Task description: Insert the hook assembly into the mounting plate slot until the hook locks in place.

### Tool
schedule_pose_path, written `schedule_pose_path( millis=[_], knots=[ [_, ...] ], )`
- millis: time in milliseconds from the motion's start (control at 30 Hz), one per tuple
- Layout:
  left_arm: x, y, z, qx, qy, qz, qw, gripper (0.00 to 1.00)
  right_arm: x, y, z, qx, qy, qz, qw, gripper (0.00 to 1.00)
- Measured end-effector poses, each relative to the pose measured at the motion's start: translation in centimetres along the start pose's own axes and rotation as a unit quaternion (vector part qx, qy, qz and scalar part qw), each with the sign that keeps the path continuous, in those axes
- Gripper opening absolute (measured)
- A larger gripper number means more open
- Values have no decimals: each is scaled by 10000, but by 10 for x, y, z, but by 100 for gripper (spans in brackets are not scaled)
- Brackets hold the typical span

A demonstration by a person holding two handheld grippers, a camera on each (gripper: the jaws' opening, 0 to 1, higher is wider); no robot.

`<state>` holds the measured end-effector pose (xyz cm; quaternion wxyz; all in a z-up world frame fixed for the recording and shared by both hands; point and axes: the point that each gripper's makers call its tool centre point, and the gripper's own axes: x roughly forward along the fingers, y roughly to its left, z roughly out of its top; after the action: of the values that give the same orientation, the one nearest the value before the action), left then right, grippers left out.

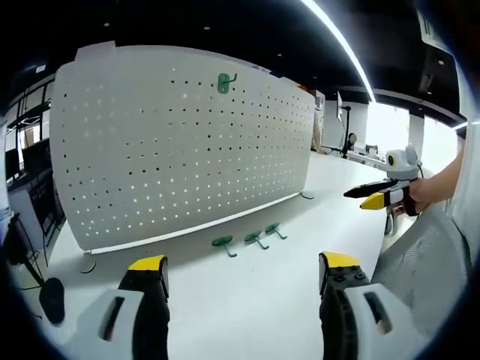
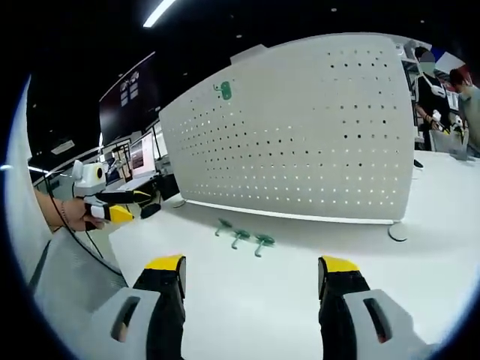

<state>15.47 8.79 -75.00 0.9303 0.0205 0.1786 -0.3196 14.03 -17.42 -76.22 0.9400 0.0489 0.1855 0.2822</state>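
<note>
Clearly both empty, left gripper [image 1: 244,271] and right gripper [image 2: 251,274] spread wide, green hooks [image 1: 249,239] small, shapes indistinct, pegboard [image 1: 180,142] beyond.

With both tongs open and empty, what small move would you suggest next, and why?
Probably lower the right tongs toward the nearest green hook on the table. Three hooks lie loose before the pegboard, one hook already hangs near its top, and nothing is gripped yet.

A white pegboard [image 1: 180,142] stands on the table [image 1: 247,300], one green hook [image 1: 224,82] mounted high, three loose hooks [image 1: 250,239] lying below.
</note>
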Motion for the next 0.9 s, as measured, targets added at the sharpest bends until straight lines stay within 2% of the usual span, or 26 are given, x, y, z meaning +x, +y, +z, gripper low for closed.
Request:
schedule_pose_path(
  millis=[633,900],
  knots=[
    [6,-2,4,99,21,-91,9999,84,1,2,-3,-51,59,43,10000,69],
    [15,-7,5,432,201,-288,9984,84,1,2,-3,-37,73,51,10000,69]
  ],
)
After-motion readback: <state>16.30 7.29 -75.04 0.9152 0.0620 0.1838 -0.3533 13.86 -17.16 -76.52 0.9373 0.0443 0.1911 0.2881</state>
